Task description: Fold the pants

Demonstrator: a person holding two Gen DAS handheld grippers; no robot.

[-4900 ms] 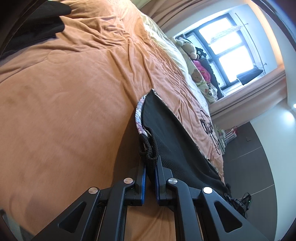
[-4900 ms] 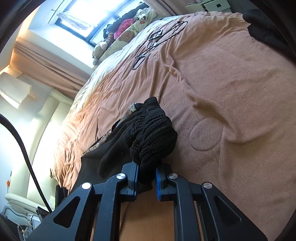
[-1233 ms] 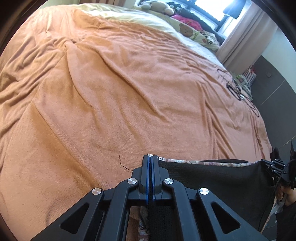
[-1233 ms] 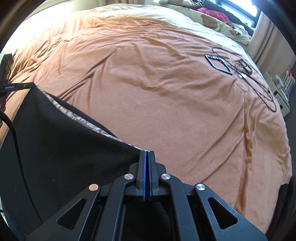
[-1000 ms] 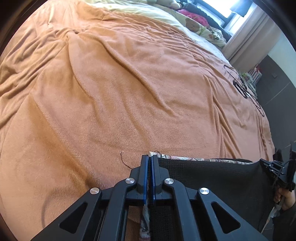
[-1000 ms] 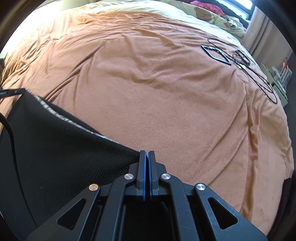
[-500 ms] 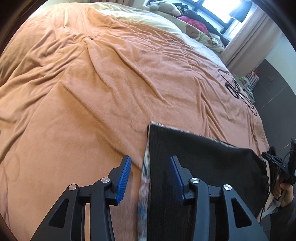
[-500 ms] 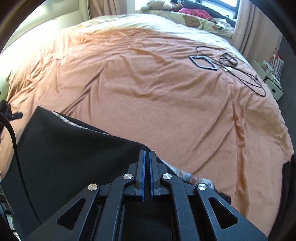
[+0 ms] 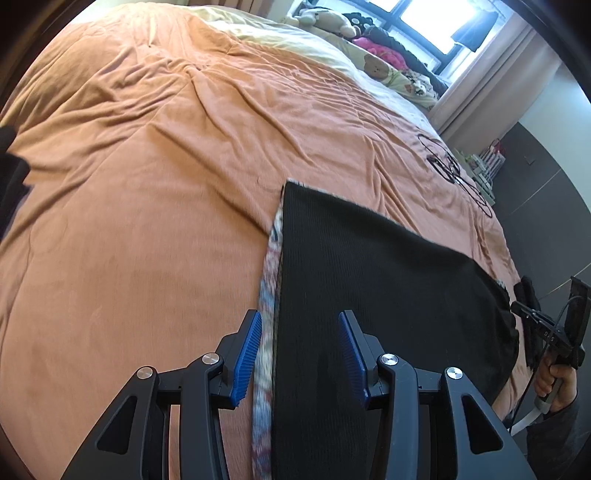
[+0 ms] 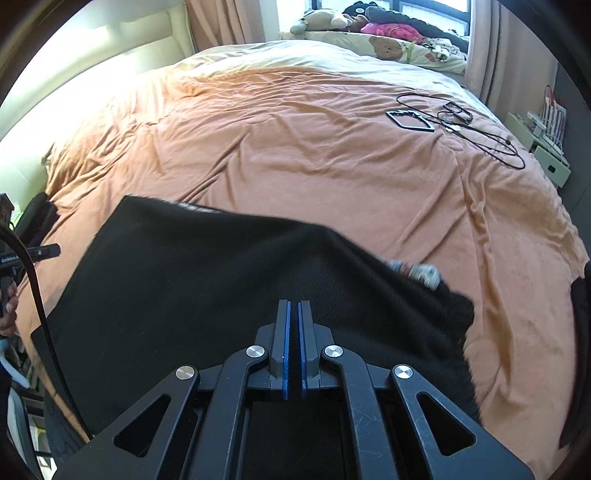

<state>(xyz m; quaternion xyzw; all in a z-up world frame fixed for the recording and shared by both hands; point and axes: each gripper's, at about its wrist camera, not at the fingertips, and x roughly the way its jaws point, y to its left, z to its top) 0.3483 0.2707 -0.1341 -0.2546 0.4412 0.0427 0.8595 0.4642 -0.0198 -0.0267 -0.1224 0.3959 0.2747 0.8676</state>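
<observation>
Black pants with a patterned lining edge lie flat on the orange bedspread. My left gripper is open above their left edge, holding nothing. In the right wrist view the pants spread across the near bed, with a rumpled right end. My right gripper hovers over them with its jaws nearly closed and a thin gap between the pads; no cloth shows between them. The right gripper also shows in the left wrist view.
Black cables and a phone lie on the far right of the bed. Stuffed toys and pillows line the window end. Another dark garment sits at the left edge. A cream headboard is at left.
My left gripper opened and let go of the pants' corner, then lifted back. The pants settled flat on the bed. My right gripper rose and no longer pinches the cloth.
</observation>
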